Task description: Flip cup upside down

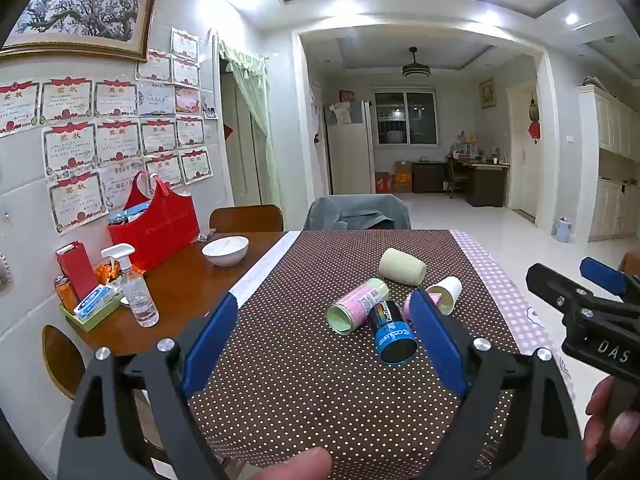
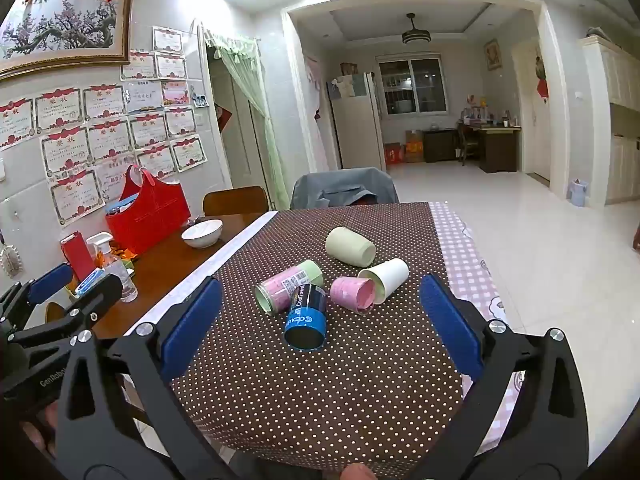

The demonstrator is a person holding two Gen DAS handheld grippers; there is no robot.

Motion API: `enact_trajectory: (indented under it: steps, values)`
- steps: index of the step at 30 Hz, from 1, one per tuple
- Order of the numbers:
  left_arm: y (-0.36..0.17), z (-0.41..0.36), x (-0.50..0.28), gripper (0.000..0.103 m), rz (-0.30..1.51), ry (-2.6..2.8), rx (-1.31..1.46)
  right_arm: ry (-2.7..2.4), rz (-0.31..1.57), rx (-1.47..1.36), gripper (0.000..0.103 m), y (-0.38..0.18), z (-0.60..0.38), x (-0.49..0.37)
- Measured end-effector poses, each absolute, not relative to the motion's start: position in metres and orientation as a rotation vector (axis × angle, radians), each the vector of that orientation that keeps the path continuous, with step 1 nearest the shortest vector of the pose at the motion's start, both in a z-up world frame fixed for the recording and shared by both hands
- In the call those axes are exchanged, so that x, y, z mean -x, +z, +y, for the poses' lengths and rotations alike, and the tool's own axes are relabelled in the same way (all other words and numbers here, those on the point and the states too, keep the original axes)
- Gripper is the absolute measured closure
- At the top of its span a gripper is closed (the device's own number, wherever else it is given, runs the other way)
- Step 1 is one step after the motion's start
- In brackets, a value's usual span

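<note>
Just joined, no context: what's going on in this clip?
A person holds a two-finger gripper in each hand over a dotted tablecloth. Both the left gripper and right gripper are open and hold nothing. Five cups lie on their sides in a cluster: blue cup, pink-and-green cup, pink cup, white cup, pale green cup. None is flipped upside down yet.

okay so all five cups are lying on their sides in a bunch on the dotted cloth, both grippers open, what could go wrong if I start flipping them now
1. The blue cup, pink-and-green cup and pink cup lie tight together; the right gripper, wide open, could knock a neighbour while closing on one.
2. Cups on their sides may roll when nudged; the white cup lies nearest the tablecloth edge.
3. The left gripper is close, so the two could collide.
</note>
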State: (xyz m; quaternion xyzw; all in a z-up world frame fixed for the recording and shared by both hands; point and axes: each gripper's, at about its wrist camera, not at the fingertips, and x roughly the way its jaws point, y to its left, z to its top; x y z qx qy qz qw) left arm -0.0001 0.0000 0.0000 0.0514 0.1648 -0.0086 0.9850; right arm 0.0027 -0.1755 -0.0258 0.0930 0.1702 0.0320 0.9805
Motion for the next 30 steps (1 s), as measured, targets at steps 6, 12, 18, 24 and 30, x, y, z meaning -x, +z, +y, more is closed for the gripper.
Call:
enact_trajectory:
  steps: [6,12,18,24,30]
  values:
    - [0.0000,0.0000,0.0001,0.017,0.335,-0.016,-0.106,0.062,0.344,-0.179,0.006,-0.0255,-0.1727,-0.0048]
    - [0.0000,0.0002,-0.0001,0.017,0.336,-0.016,-0.106,0.061,0.336,-0.186,0.006,-0.0214,-0.1739,-0.0022]
    - [0.0000,-0.0001,0.0002,0.017,0.334,-0.016,-0.107,0.066,0.335,-0.192,0.006,-0.0228,-0.1756,-0.0007]
    - [0.0001,-0.0001,0.0004,0.017,0.334,-0.016,-0.107,0.068,0.335,-0.192,0.006,-0.0242,-0.1734,-0.0024]
    - [0.0001,-0.0002,0.0004,0.017,0.337,-0.018,-0.107,0.069,0.336,-0.192,0.006,-0.0236,-0.1724,-0.0016]
